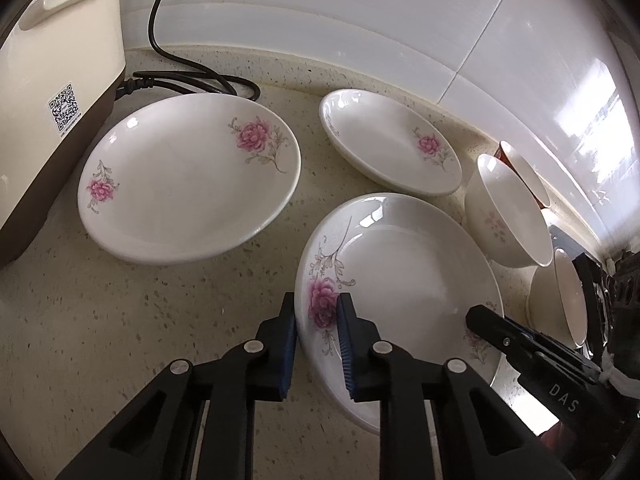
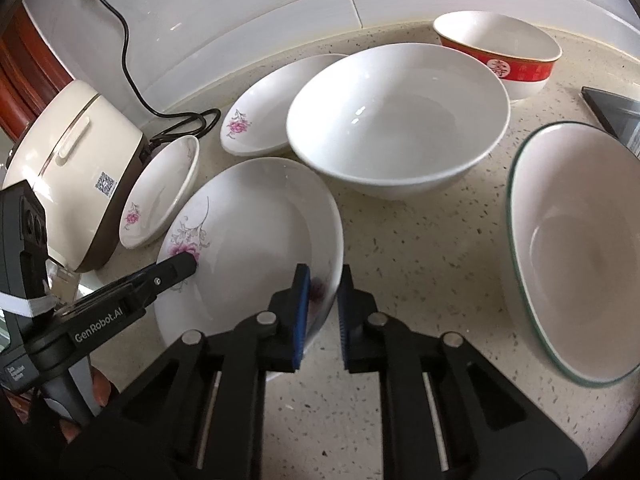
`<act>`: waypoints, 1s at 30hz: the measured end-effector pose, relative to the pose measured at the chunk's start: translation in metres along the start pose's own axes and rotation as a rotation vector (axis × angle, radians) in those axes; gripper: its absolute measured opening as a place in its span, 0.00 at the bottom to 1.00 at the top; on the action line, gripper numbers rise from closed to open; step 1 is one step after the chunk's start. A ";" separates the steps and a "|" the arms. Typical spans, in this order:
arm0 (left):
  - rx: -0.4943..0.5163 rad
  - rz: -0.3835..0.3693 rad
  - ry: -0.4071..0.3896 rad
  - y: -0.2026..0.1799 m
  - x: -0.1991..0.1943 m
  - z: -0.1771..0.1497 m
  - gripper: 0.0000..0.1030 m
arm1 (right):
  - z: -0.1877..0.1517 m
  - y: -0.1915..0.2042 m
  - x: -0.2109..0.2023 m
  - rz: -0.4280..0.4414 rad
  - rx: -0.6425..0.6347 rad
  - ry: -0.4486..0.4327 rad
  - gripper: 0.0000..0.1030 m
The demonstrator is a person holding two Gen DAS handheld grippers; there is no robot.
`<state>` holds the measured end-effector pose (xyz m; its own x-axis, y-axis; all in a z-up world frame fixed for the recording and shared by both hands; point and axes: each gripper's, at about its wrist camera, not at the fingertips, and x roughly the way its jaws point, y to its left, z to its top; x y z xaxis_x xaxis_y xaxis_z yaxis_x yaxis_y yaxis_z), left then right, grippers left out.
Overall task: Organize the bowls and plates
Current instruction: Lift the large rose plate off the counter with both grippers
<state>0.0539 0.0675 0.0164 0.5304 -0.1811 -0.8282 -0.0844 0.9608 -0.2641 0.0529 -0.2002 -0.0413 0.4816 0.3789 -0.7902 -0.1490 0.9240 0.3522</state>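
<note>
A white deep plate with pink flowers lies on the speckled counter, nearest to me. My left gripper is shut on its left rim, one blue pad inside the plate and one outside. My right gripper is shut on the same plate at its right rim. Each wrist view catches the other tool: the right gripper reaches in over the plate's far side, and the left gripper has its tip on the flower print. Two more flowered plates lie behind.
A white bowl, a red-banded bowl and a green-rimmed bowl stand to the right. A cream rice cooker with a black cord is at the left. White wall tiles close the back.
</note>
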 end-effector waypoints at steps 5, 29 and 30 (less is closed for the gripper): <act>0.000 -0.003 -0.011 -0.002 -0.009 -0.005 0.19 | -0.009 -0.001 -0.011 0.013 0.011 -0.011 0.16; 0.087 -0.063 -0.025 -0.027 -0.043 -0.042 0.20 | -0.044 -0.001 -0.064 -0.018 0.043 -0.091 0.15; 0.088 -0.064 -0.028 -0.027 -0.045 -0.043 0.20 | -0.045 0.000 -0.064 -0.019 0.042 -0.092 0.15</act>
<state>-0.0041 0.0410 0.0399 0.5558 -0.2378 -0.7966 0.0240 0.9624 -0.2706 -0.0168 -0.2225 -0.0133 0.5616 0.3535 -0.7481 -0.1036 0.9270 0.3603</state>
